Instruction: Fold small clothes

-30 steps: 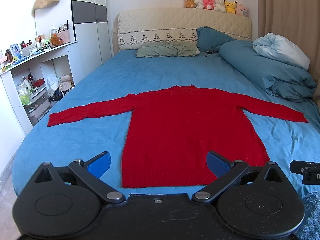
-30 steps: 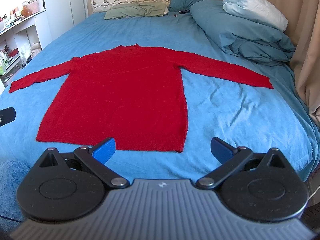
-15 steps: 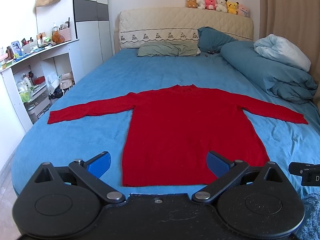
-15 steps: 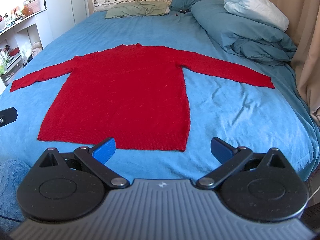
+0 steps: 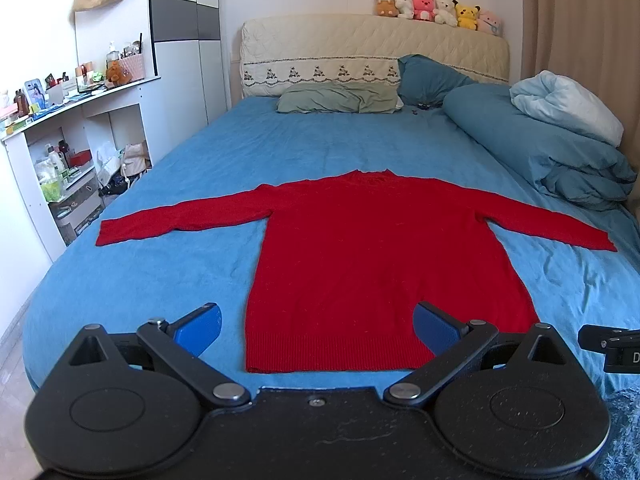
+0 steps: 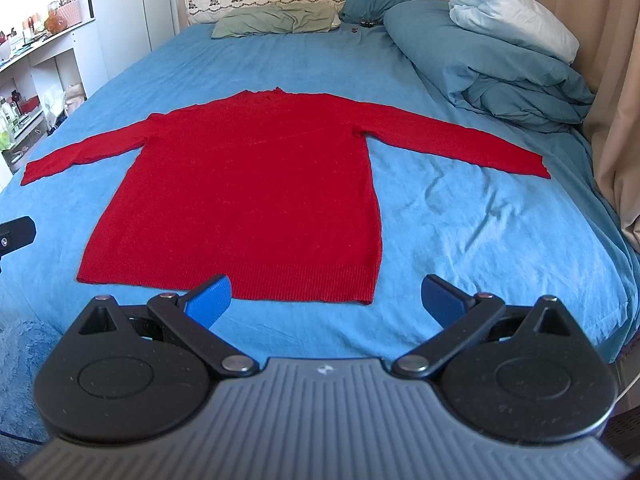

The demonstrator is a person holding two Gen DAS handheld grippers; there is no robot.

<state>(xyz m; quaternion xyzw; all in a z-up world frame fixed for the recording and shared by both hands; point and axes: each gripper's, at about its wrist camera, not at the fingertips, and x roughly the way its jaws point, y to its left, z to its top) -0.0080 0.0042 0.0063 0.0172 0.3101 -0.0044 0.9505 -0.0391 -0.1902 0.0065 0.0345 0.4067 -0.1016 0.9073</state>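
Observation:
A red long-sleeved sweater [image 5: 372, 256] [image 6: 248, 196] lies flat on the blue bed sheet [image 5: 168, 272] [image 6: 472, 232], both sleeves spread out to the sides and the hem nearest me. My left gripper [image 5: 318, 326] hovers open just short of the hem, its blue pads [image 5: 200, 326] wide apart with nothing between them. My right gripper [image 6: 326, 296] is open too, held before the hem's right corner. Neither touches the sweater.
Pillows [image 5: 340, 98] and a bunched blue duvet [image 5: 552, 148] [image 6: 500, 56] fill the head and right side of the bed. White shelves with clutter [image 5: 64, 152] stand along the left. A curtain [image 6: 616, 100] hangs at the right. Plush toys [image 5: 436, 10] line the headboard.
Both views have shifted slightly; the sweater sits a little lower and farther in the frames. The sweater itself has not moved and both grippers stay open.

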